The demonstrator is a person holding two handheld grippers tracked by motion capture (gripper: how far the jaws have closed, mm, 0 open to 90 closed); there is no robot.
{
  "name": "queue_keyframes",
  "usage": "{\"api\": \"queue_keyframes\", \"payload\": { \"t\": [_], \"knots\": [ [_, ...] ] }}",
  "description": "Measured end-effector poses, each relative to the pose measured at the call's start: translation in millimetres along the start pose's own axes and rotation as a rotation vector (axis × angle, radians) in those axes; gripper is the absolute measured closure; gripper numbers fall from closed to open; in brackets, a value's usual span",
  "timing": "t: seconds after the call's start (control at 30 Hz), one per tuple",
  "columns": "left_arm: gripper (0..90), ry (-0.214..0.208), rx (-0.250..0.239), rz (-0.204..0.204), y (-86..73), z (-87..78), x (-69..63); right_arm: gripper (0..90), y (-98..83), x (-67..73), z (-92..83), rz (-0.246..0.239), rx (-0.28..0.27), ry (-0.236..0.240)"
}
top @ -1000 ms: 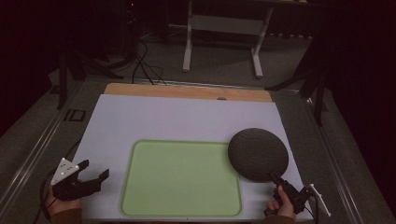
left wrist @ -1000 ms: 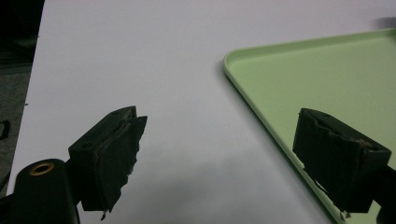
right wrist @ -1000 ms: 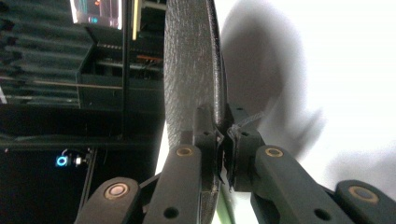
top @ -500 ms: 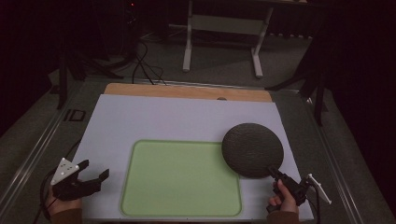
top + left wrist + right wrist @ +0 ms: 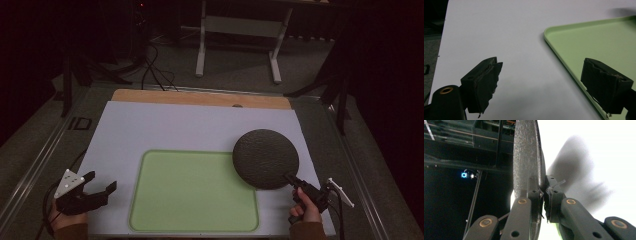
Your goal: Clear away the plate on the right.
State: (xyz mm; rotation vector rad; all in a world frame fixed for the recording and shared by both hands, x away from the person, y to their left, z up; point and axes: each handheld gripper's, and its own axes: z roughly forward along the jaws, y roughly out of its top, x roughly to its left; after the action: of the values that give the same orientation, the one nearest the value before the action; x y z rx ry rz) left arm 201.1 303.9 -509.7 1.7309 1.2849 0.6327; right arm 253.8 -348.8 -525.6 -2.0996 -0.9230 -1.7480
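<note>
Right hand-held gripper (image 5: 291, 177) clamping the near rim of a round, rough-textured dark disc (image 5: 265, 158), overlapping the smooth green tray (image 5: 192, 192) on the counter (image 5: 170, 127); edge-on in right gripper view. Left hand-held gripper (image 5: 102, 183) gaping, empty.

Dim room, metal stand (image 5: 238, 37) on grey floor (image 5: 165, 65)

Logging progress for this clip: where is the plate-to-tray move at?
Done: the right gripper has the dark plate clamped by its rim. In hand: the plate is carried off the table, overlapping the green tray's right edge from above. Left: setting it down, presumably on the tray. The left gripper waits open beside the tray.
</note>
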Motion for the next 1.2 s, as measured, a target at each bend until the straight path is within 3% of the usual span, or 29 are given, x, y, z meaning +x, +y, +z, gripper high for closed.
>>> {"api": "queue_keyframes", "payload": {
  "t": [0.4, 1.2],
  "knots": [
    [15.0, -0.001, -0.003, -0.004, 0.6, -0.9, 0.1, 83.3, 2.8, -3.4, 7.9, -0.02, 0.068, 0.018],
    [15.0, 0.003, -0.012, -0.009, 0.9, -2.6, 0.7, 82.7, -15.3, 5.4, 37.6, -0.038, 0.185, 0.038]
  ]
}}
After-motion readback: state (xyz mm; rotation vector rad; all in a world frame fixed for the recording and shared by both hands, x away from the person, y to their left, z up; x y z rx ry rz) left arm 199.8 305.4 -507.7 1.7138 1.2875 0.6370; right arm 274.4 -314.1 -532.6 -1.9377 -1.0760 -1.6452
